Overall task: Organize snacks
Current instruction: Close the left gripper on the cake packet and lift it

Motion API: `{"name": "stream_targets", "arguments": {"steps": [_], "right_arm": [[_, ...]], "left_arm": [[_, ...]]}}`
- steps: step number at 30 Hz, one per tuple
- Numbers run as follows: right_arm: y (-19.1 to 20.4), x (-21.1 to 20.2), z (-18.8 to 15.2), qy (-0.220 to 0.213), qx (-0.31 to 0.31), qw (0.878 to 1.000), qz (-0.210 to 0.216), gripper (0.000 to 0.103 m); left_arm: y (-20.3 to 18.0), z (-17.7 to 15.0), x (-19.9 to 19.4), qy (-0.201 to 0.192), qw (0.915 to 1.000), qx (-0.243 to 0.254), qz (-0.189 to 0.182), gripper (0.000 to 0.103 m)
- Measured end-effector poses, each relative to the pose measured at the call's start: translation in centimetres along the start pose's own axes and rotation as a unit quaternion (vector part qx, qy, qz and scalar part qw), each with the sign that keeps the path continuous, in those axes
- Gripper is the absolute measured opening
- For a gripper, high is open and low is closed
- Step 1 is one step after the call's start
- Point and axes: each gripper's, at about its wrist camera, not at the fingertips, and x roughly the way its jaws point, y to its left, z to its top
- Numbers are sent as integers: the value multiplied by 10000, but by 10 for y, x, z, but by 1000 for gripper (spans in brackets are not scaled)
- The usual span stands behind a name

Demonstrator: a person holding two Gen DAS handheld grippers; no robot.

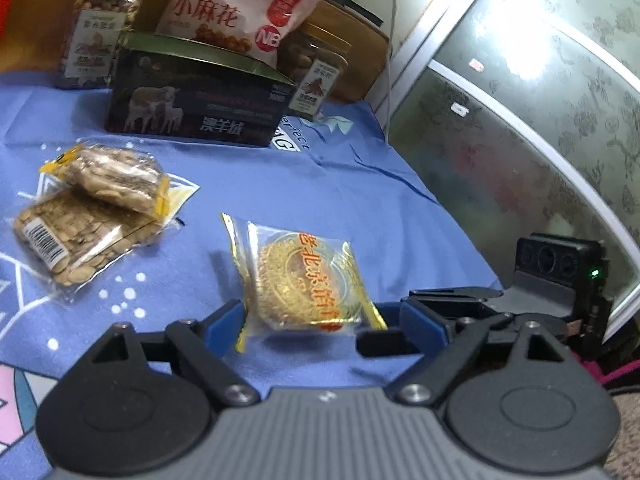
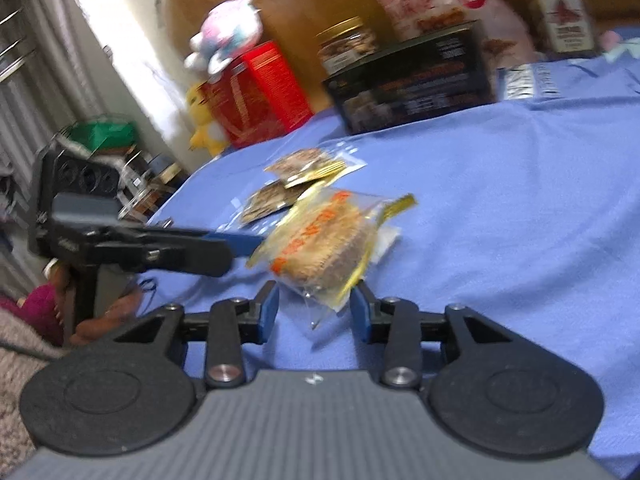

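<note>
**Asker:** Tongs first: what have they got?

**Watcher:** Nothing gripped, as far as I can see. The left tongs (image 1: 324, 316) stand wide with the pastry packet (image 1: 304, 284) between the pads. Their right-hand pad is clear of the wrapper. The right tongs (image 2: 314, 308) reach in from the left tongs' right side, about half open. A corner of the same wrapper sits between their pads, with a gap showing beside it.

**Asker:** So where does the sorting stand?

**Watcher:** Biggest down. The table (image 1: 320, 184), under a blue cloth, carries everything. Far ahead of both tongs stands the dark box (image 1: 192, 108) with the pink bag (image 1: 232, 4) lying on top. The left jar (image 1: 100, 28) and the right jar (image 1: 316, 68), both holding nuts, stand behind its two ends. That back row looks settled to me. Nearer, ahead and to the left of the left tongs, the two seed packets (image 1: 100, 200) are stacked one across the other, and I'd call that pile done. The pastry packet is the piece in hand. It sits tilted at the tips of both tongs, well apart from stack and row.

**Asker:** What's left?

**Watcher:** By my reckoning, only placing that packet, likely beside the seed packets. I see no other loose snack, though neither view shows the whole table.
</note>
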Motion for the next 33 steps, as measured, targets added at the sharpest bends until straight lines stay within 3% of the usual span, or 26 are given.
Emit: {"name": "stream_targets", "arguments": {"steps": [12, 25, 33], "right_arm": [[1, -8, 0, -19, -298, 9991, -302, 47], [20, 6, -5, 54, -957, 9947, -368, 63], [20, 1, -3, 109, -1057, 9928, -553, 62]], "left_arm": [[9, 0, -10, -111, 9998, -141, 54, 89], [9, -2, -2, 29, 9998, -175, -74, 89], [14, -1, -12, -94, 9997, -196, -68, 89]]}}
